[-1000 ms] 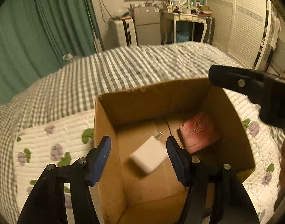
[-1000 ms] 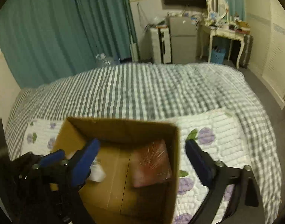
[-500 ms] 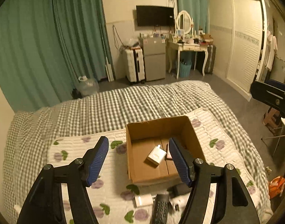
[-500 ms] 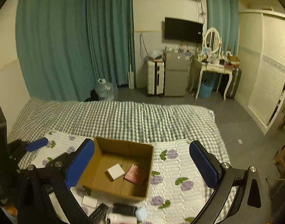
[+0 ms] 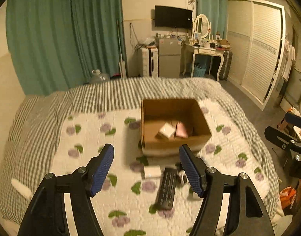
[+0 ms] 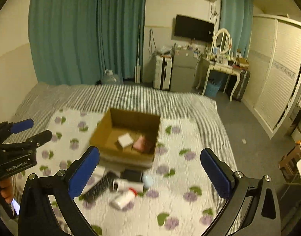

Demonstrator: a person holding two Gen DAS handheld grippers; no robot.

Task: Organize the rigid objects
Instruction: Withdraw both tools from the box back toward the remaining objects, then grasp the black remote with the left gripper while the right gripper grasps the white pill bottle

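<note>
— Bedroom with teal curtains (image 5: pixel 61 39); where was the cardboard box (image 5: pixel 174 125)?
— On the bed (image 5: pixel 81 102); white block (image 5: pixel 166 130) and pink item (image 5: pixel 182 130) inside, black remote (image 5: pixel 167 188) just before it.
— Claws?
— Left claw (image 5: pixel 146 167) had just been opening, right claw (image 6: pixel 150 169) spread wide, both empty.

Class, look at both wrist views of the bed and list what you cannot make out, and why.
- Pink item in the cardboard box: both views, motion blur; its kind is unclear.
- Small things beside the remote: left wrist view, blurred, partly behind the left gripper.
- Clutter on the dressing table: too small.
- White item at the bed's left edge: unidentifiable.
</note>
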